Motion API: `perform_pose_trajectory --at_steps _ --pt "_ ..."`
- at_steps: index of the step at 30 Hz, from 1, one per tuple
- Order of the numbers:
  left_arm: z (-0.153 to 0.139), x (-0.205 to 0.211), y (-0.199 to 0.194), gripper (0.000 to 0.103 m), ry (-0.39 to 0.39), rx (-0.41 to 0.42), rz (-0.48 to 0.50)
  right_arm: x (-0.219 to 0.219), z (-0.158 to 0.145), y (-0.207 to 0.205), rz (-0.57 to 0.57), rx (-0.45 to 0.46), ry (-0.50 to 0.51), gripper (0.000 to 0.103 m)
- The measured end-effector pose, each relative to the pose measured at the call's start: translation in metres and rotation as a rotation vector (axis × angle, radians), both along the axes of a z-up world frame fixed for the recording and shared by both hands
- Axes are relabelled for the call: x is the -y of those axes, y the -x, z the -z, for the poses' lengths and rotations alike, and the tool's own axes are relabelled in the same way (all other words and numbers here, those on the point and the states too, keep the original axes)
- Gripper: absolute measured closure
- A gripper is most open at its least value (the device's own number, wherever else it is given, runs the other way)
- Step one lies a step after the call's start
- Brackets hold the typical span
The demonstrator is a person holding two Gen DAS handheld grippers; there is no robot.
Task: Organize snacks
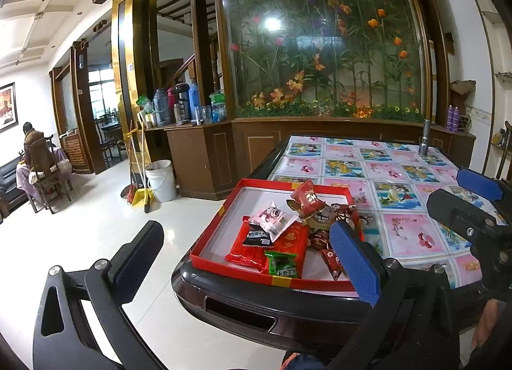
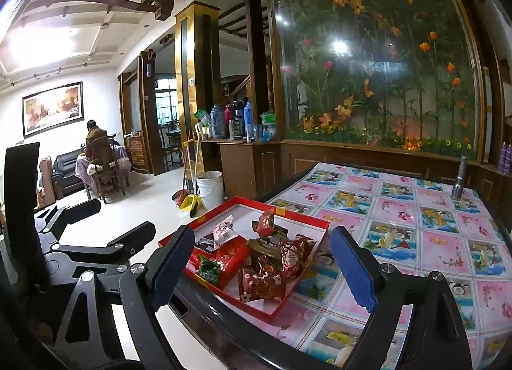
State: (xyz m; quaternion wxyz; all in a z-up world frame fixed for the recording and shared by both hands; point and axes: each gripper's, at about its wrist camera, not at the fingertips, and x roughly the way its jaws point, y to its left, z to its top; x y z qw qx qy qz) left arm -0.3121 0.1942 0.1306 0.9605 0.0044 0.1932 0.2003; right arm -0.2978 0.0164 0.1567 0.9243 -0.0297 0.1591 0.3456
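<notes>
Snacks point(image 2: 256, 261) lie heaped in the red tray point(image 2: 300, 219) at lower centre, straight ahead of the right gripper point(image 2: 262, 267) — jaws wide, empty. The left gripper point(image 1: 246, 255), also open and empty, hangs just beside the tray's near corner. A flashlight point(image 2: 460, 178) stands well apart — nothing blocks the way.

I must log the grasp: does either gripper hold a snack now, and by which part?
Nothing is held. The left gripper and right gripper are open, short of the snacks in the red tray.
</notes>
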Motion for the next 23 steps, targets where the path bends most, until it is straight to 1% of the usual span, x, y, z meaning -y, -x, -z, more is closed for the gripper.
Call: perform_pose_trajectory --at_steps 23 --pt "0.0067 0.0019 -0.0035 0.000 0.006 0.000 0.004 -0.0018 0.0004 0.0015 -0.001 -0.006 0.001 0.015"
